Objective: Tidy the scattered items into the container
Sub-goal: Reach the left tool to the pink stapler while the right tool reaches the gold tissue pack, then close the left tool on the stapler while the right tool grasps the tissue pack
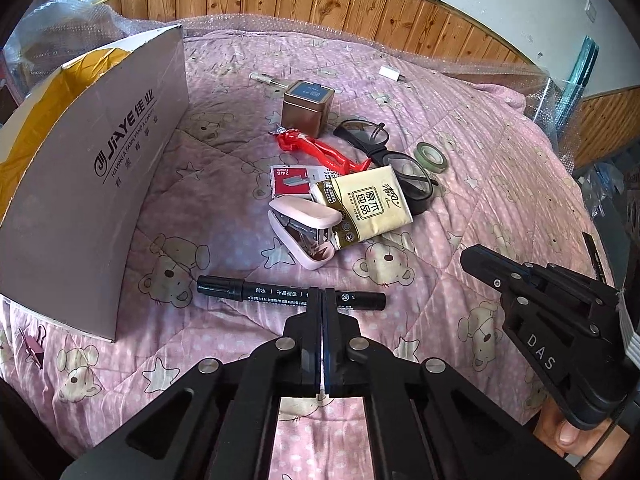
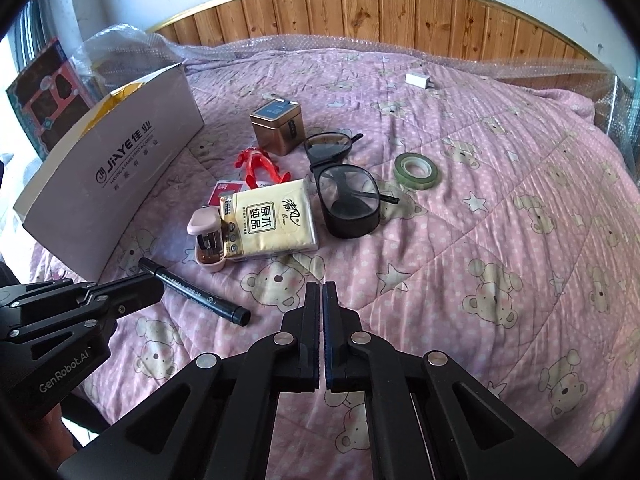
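Observation:
An open cardboard box [image 1: 100,168] [image 2: 120,160] stands at the left on a pink quilt. A black marker [image 1: 256,291] [image 2: 192,290] lies in front of it. My left gripper [image 1: 322,292] [image 2: 154,280] is shut and empty, its tips just over the marker. My right gripper [image 2: 322,286] [image 1: 468,258] is shut and empty above bare quilt. Beyond lie a pink stapler [image 1: 304,232], a tissue pack [image 1: 368,206], a staples box [image 1: 292,180], a red toy [image 1: 320,152], black glasses [image 1: 400,168], a green tape roll [image 1: 431,156] and a bronze tin [image 1: 307,106].
A wooden headboard [image 2: 400,12] closes the far side, with bubble wrap along it. A small white block [image 2: 416,79] lies far back. A pink binder clip [image 1: 34,346] sits by the box's near corner. A hand [image 1: 560,428] holds the right gripper.

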`<action>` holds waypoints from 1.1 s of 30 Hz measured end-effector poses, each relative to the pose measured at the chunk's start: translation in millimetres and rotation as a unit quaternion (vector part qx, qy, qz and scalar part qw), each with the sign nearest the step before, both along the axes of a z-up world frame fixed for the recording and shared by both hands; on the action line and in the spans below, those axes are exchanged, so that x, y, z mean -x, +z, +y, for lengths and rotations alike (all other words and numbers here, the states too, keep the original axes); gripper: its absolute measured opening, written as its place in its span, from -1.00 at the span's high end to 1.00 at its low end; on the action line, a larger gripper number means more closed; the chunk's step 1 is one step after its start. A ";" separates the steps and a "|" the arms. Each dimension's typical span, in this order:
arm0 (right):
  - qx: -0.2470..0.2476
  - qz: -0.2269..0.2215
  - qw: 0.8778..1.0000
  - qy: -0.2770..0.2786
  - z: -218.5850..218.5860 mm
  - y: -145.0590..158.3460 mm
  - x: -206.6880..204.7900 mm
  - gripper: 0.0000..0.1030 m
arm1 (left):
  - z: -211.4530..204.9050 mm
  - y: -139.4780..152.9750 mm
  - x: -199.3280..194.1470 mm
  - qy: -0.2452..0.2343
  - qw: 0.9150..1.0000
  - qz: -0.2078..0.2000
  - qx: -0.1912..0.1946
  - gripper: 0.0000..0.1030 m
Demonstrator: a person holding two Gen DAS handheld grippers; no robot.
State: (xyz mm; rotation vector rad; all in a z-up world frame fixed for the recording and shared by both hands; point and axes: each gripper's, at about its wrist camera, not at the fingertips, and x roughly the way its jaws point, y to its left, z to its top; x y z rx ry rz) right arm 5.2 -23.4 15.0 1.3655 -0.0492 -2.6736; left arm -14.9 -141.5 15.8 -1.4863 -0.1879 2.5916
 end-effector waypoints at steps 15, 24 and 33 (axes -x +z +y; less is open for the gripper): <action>0.087 -0.027 0.996 -0.019 1.1 -26.6 56.5 -0.01 | -23.1 -23.6 25.3 0.019 1.000 -0.009 -0.006 -0.29; 0.179 -0.102 0.977 0.057 -14.7 -39.3 59.8 0.80 | -29.3 -40.5 38.6 0.011 0.999 -0.003 0.050 -0.23; 0.130 -0.022 0.990 0.053 -21.8 -23.8 64.3 -0.10 | -59.1 -22.3 42.4 0.043 0.998 0.019 -0.043 -0.23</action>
